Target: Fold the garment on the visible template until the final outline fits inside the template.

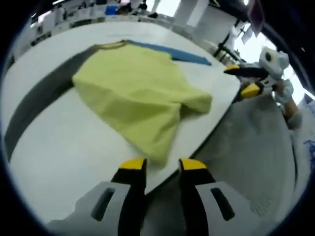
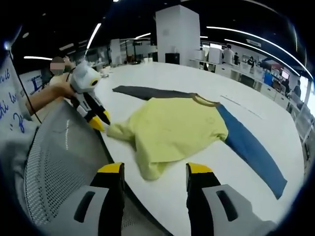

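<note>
both grippers (image 1: 163,166) (image 2: 155,169) agape, empty; yellow shirt (image 2: 172,129) on white table (image 2: 162,78), office.

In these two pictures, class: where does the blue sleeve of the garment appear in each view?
Left gripper view: the blue sleeve runs along the top, beyond the yellow body.
Right gripper view: it stretches from centre down to the right.
Shared landmark: the brown neckband, next to where the sleeve starts.

The garment (image 2: 174,129) is pale yellow-green with an olive collar, one dark grey sleeve and one blue sleeve, lying on a white table (image 2: 162,73), while both grippers (image 2: 153,169) (image 1: 162,164) have yellow-tipped black jaws on grey bodies.
</note>
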{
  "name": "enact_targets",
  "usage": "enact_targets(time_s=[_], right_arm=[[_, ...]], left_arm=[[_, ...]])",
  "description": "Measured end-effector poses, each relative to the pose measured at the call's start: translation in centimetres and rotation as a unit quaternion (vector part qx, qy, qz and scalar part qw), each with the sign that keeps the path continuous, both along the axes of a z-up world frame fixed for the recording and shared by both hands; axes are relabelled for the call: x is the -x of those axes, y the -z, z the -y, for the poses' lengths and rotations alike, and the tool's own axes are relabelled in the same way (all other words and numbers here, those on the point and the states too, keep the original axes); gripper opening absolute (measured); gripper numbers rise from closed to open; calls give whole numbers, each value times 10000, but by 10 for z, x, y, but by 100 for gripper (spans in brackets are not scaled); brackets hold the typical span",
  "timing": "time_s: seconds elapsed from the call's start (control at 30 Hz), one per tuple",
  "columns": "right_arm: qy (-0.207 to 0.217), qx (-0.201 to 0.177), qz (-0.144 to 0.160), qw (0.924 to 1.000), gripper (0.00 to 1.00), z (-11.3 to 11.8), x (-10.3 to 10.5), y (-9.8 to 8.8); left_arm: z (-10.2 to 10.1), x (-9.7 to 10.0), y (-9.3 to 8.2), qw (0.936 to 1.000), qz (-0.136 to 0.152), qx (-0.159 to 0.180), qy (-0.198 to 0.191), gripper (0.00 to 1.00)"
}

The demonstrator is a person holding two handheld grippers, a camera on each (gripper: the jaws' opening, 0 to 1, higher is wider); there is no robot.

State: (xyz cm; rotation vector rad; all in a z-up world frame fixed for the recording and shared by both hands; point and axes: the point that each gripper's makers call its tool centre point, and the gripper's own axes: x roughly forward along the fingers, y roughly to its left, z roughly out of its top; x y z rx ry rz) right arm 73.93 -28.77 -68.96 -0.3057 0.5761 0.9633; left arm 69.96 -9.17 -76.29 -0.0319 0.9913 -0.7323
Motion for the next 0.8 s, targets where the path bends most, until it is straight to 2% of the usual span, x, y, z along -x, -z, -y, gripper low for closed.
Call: enact_targets(time_s=[0.13,0.23,0.37,0.6,0.8], right_arm=[[-5,-5,20,10000,50,0,-1,-2],[12,-39,27,10000,50,0,-1,-4],[18,-45,26,10000,50,0,-1,-4],[12,-62,26,10000,50,0,0,-3],[-41,-18,-69,10000,47,-2,1,5]], left_arm=[[1,-1,7,10000,-36,-1,-44,21],[1,-3,7,9998,-23,104,-161,21],[3,-2,10,9998,-82,159,-128,17],[1,-3,13,9999,-92,37,-65,9],[1,-3,14,9998,-76,-136,97,7]])
